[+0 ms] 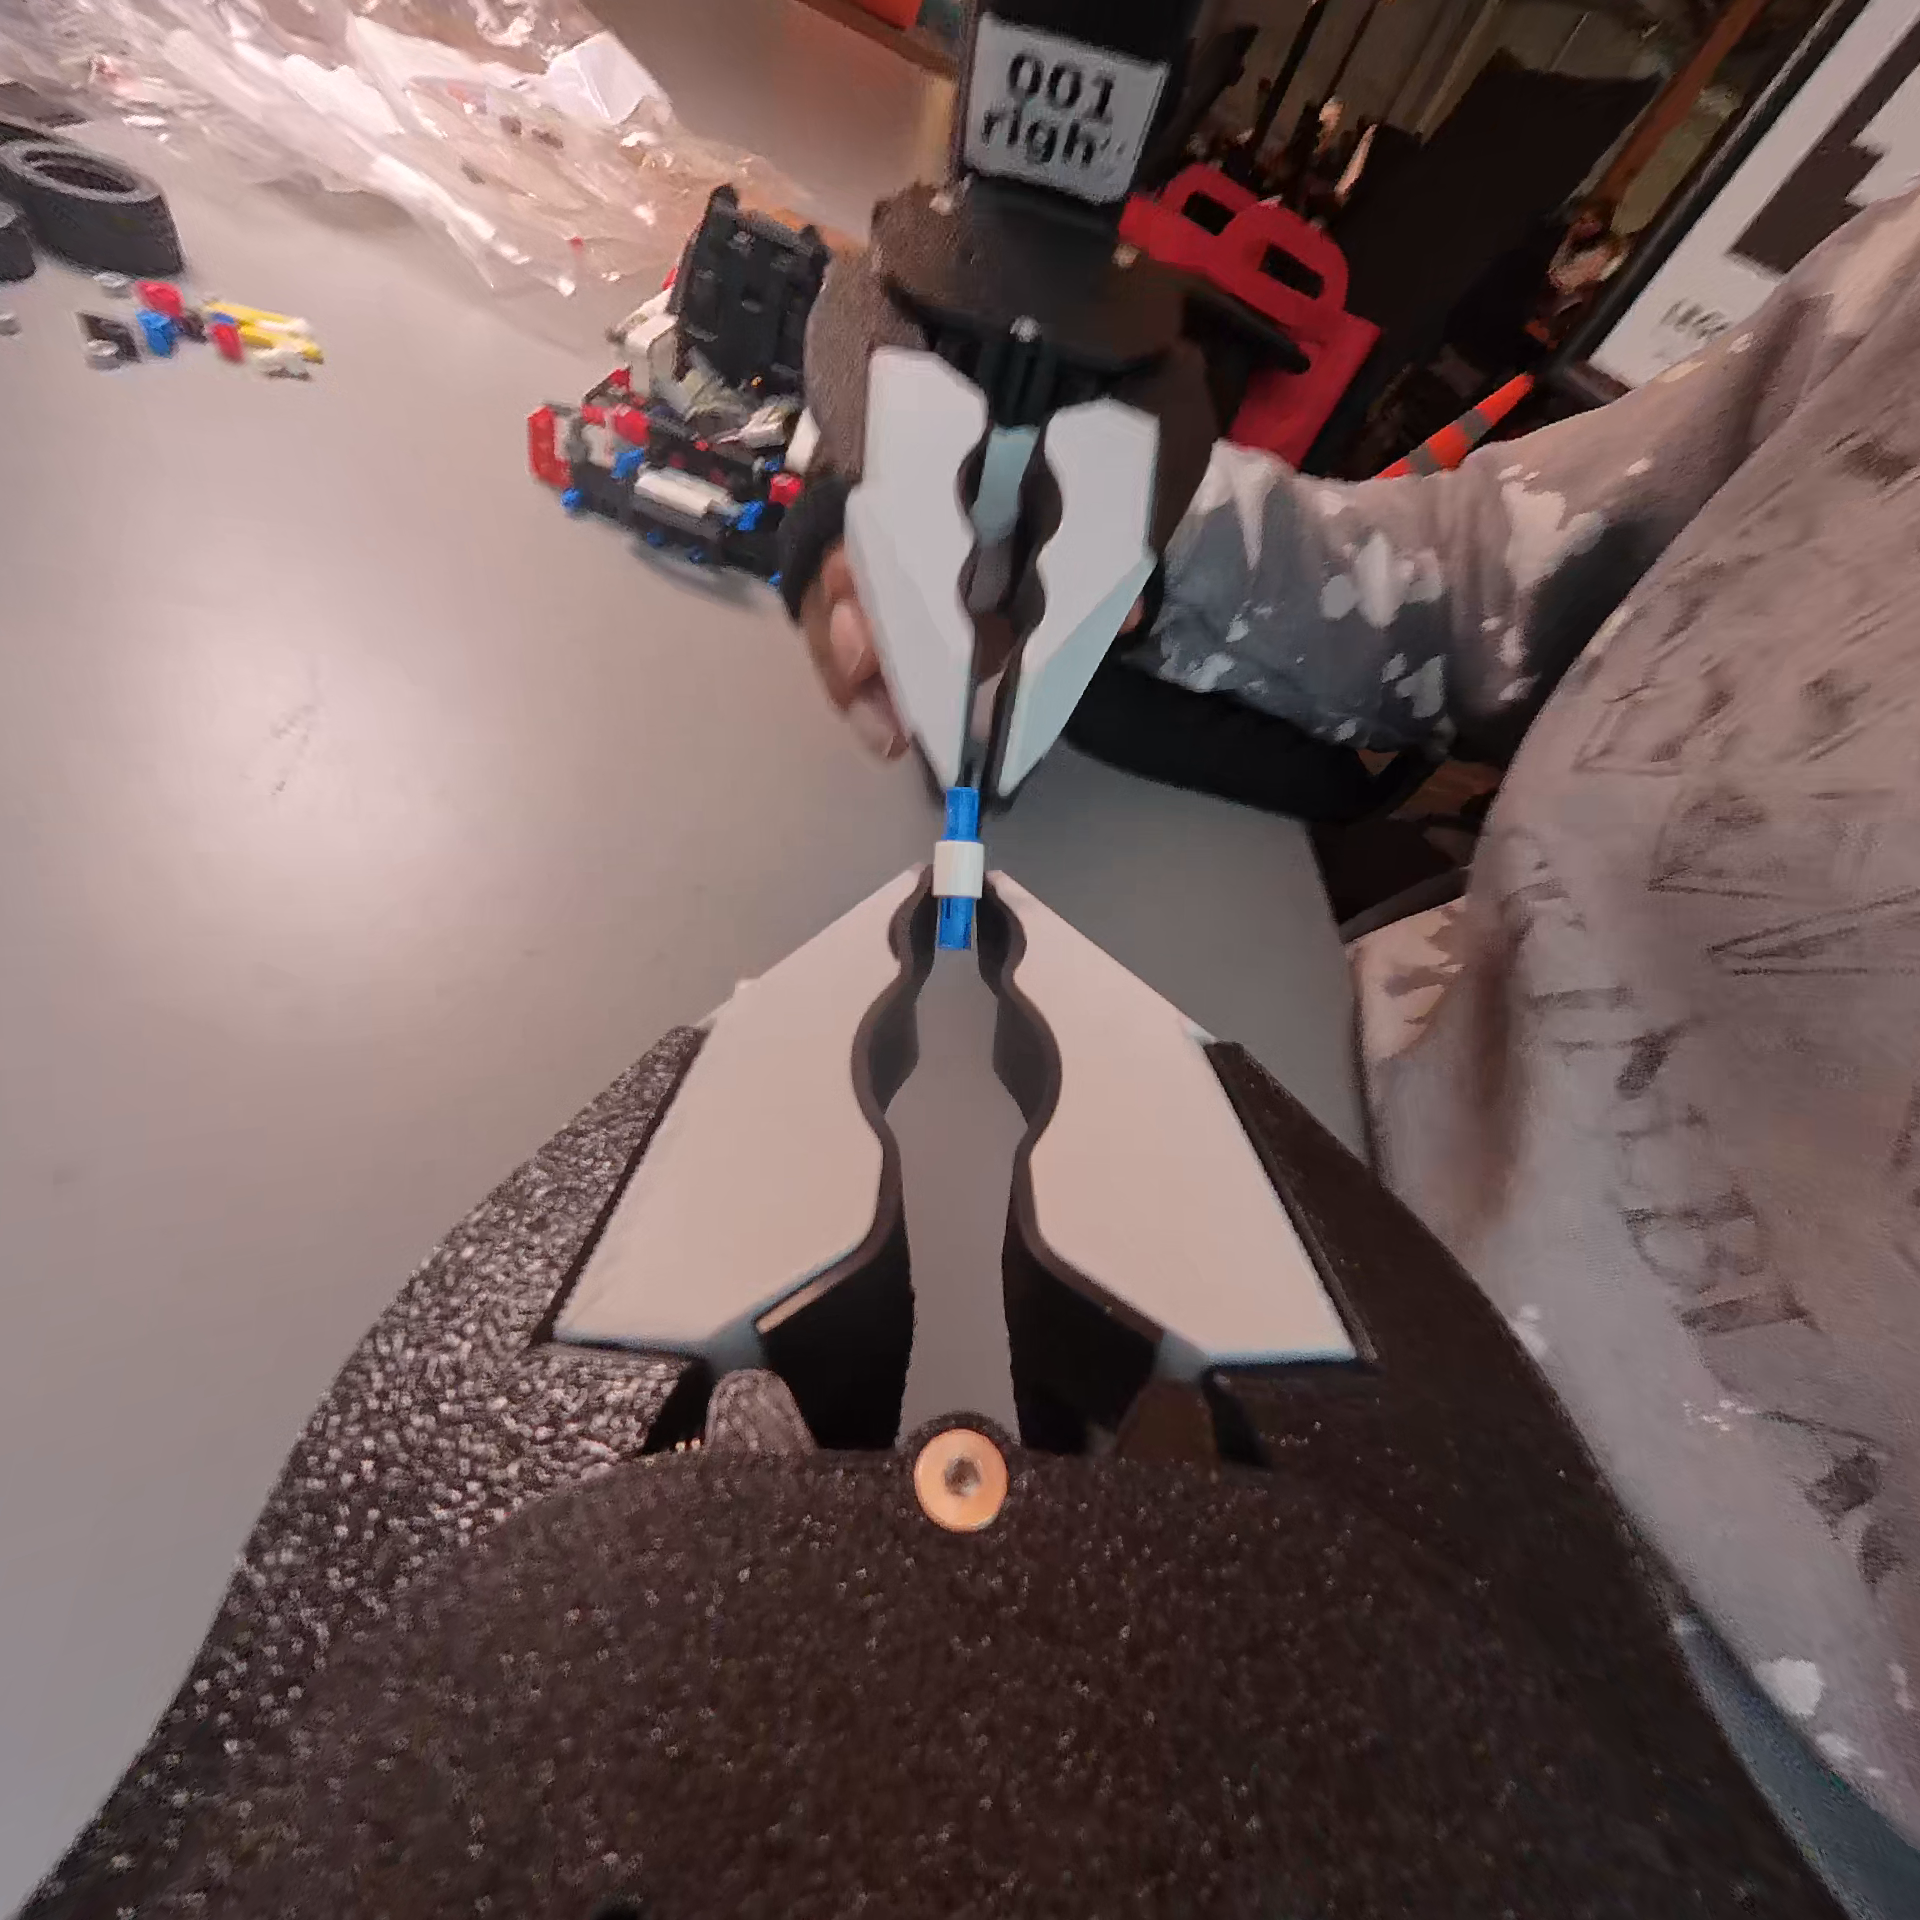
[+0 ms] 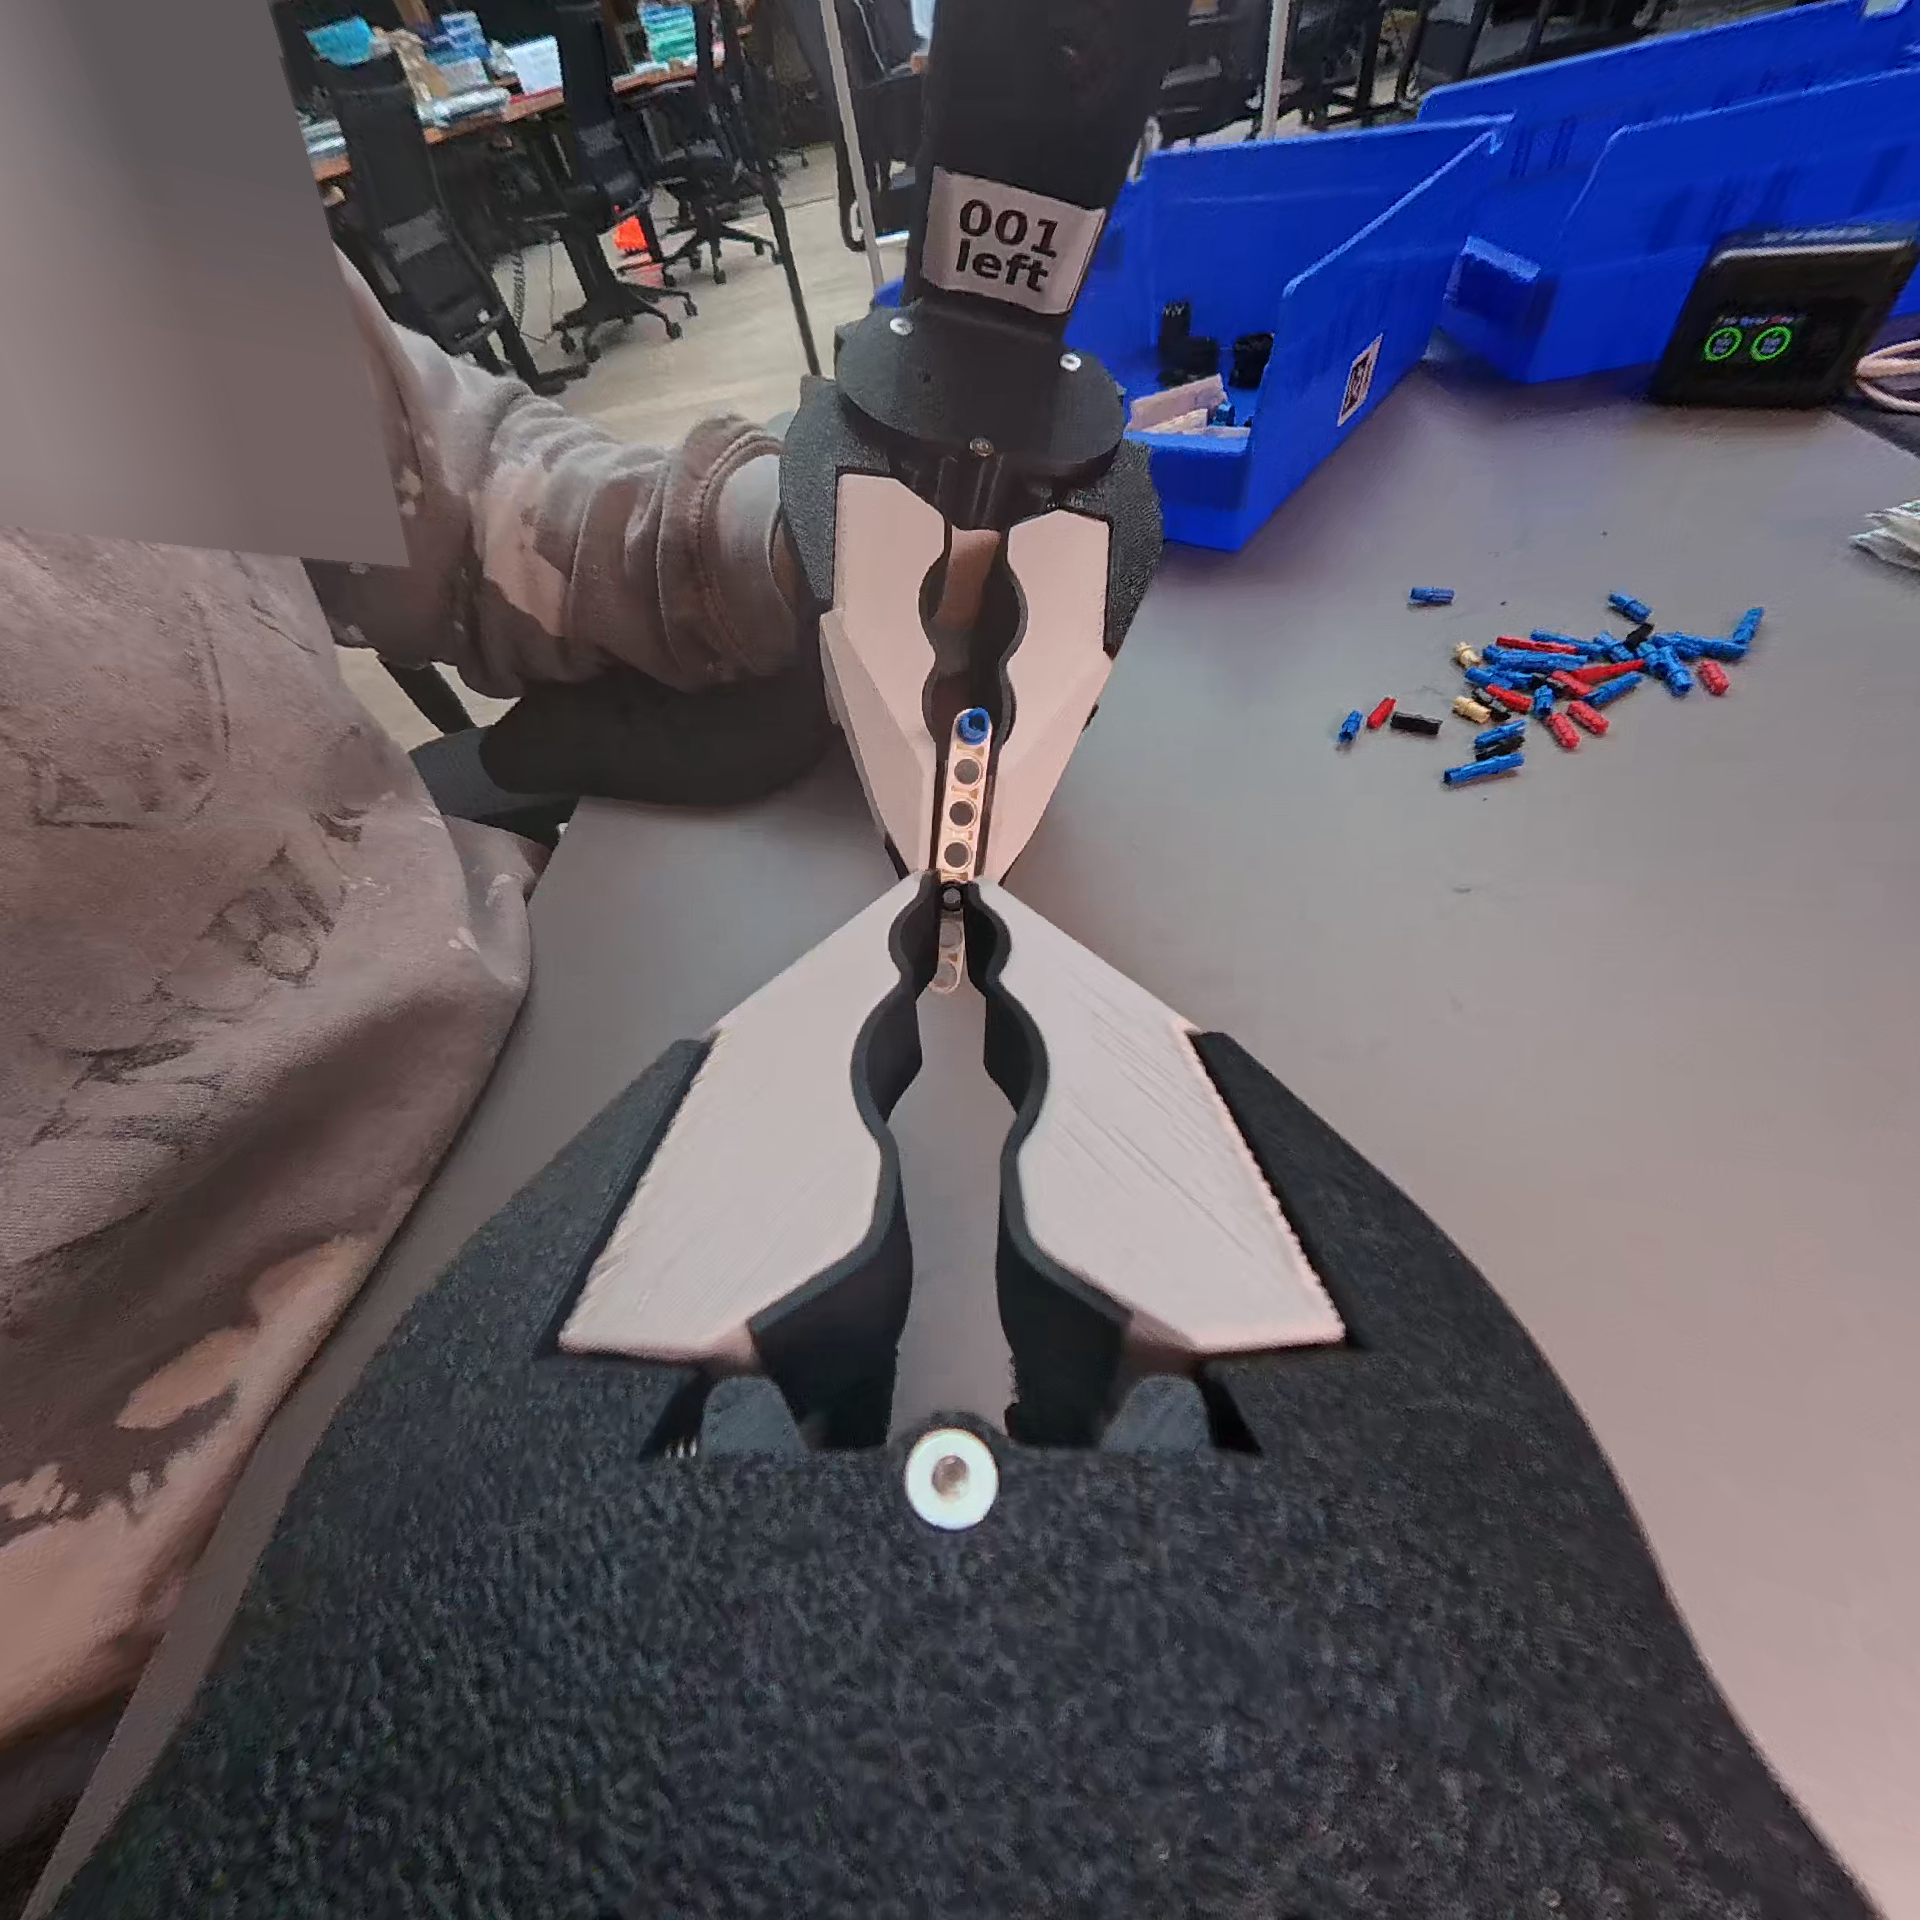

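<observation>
A short white beam with holes (image 2: 964, 800) hangs above the grey table, held between both grippers, which face each other tip to tip. A blue pin (image 2: 974, 720) sits in the beam's hole at the left gripper's end. My right gripper (image 2: 951, 894) is shut on the near end of the beam. My left gripper (image 2: 956, 868) is shut on the other end, with the beam lying between its fingers. In the left wrist view the beam (image 1: 956, 868) shows end-on as a white band, with the blue pin (image 1: 951, 925) through it, between my left gripper (image 1: 956, 883) and my right gripper (image 1: 971, 784).
A pile of blue, red and black pins (image 2: 1590, 675) lies on the table (image 2: 1455, 987). Blue bins (image 2: 1299, 312) and a black device with a screen (image 2: 1777, 322) stand behind. A brick vehicle model (image 1: 686, 457), tyres (image 1: 83, 208), loose bricks (image 1: 208, 332) and plastic bags (image 1: 416, 125) lie farther off. The tips of both grippers are at nearly the same place. From either gripper's tips it is about 25 cm to the brick vehicle model (image 1: 686, 457).
</observation>
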The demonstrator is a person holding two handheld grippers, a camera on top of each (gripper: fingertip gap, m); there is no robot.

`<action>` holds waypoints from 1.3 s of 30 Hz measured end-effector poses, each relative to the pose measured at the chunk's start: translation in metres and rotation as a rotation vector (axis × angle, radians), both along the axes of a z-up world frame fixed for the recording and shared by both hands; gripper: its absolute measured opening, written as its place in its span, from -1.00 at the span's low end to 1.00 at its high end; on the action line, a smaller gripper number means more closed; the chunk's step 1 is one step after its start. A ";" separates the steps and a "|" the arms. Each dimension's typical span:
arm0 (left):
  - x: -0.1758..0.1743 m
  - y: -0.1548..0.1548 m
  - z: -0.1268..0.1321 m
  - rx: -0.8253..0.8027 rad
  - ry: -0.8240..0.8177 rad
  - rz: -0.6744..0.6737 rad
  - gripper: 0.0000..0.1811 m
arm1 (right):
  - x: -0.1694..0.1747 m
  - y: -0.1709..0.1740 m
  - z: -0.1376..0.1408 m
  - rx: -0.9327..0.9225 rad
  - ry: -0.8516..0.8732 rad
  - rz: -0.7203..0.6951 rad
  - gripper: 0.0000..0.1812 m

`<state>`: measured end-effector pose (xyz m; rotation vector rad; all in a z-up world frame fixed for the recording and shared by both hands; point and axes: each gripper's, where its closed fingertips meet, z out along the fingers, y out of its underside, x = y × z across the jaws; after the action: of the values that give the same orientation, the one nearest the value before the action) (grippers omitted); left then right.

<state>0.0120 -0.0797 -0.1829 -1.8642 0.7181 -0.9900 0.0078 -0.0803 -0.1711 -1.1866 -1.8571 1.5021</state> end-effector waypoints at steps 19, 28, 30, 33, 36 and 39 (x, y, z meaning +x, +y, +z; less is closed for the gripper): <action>-0.044 0.022 -0.022 -0.086 0.031 0.178 -0.94 | 0.007 0.064 -0.086 0.478 -0.351 -0.243 -0.89; -0.019 0.009 -0.028 -0.065 0.107 0.067 -0.94 | -0.011 0.026 -0.013 0.106 -0.053 -0.170 -0.85; -0.010 0.004 -0.029 -0.054 0.123 0.031 -0.94 | -0.015 0.012 -0.005 0.040 -0.027 -0.129 -0.85; 0.001 -0.001 -0.030 -0.040 0.145 -0.007 -0.94 | -0.017 0.000 -0.006 0.007 -0.029 -0.083 -0.87; 0.005 -0.004 -0.033 -0.034 0.172 -0.024 -0.94 | -0.015 -0.005 -0.010 0.014 -0.042 -0.057 -0.90; 0.005 -0.004 -0.032 -0.039 0.161 -0.027 -0.94 | -0.014 -0.006 -0.011 0.018 -0.044 -0.055 -0.96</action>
<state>0.0170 -0.0842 -0.2153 -1.9894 0.8270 -0.8830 -0.0058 -0.0862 -0.1820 -1.2617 -1.8473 1.4376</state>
